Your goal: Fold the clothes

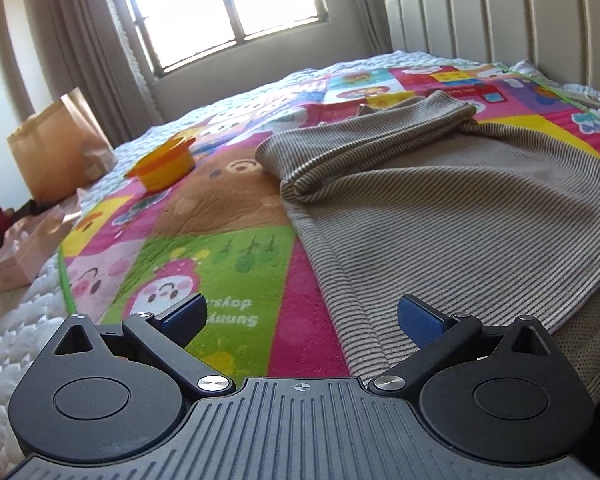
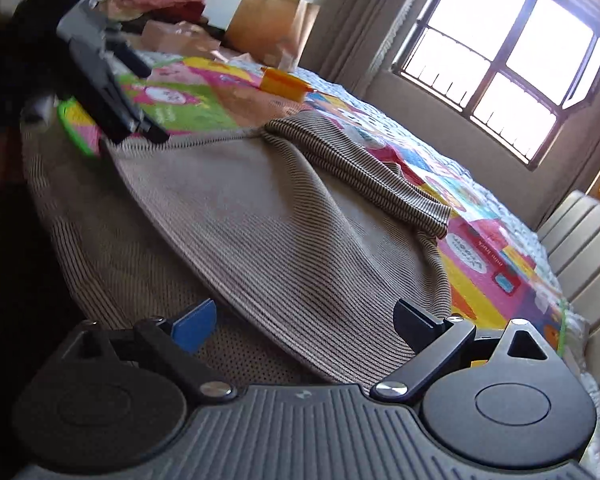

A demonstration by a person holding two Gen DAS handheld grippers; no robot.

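Note:
A beige, finely striped garment [image 1: 460, 216] lies spread on a colourful cartoon blanket [image 1: 204, 256] on the bed, with one sleeve folded across its top [image 1: 364, 140]. My left gripper [image 1: 300, 320] is open and empty, just above the garment's near left edge. In the right wrist view the same garment [image 2: 260, 208] fills the middle. My right gripper [image 2: 304, 328] is open and empty over the garment's near hem. The left gripper [image 2: 112, 92] shows at the upper left of that view, at the garment's far edge.
An orange and yellow plastic bowl [image 1: 162, 166] sits on the blanket beyond the garment. A brown paper bag [image 1: 56, 148] and pink boxes [image 1: 24, 252] stand beside the bed on the left. A padded headboard [image 1: 500, 20] rises at the right, a window [image 1: 220, 4] behind.

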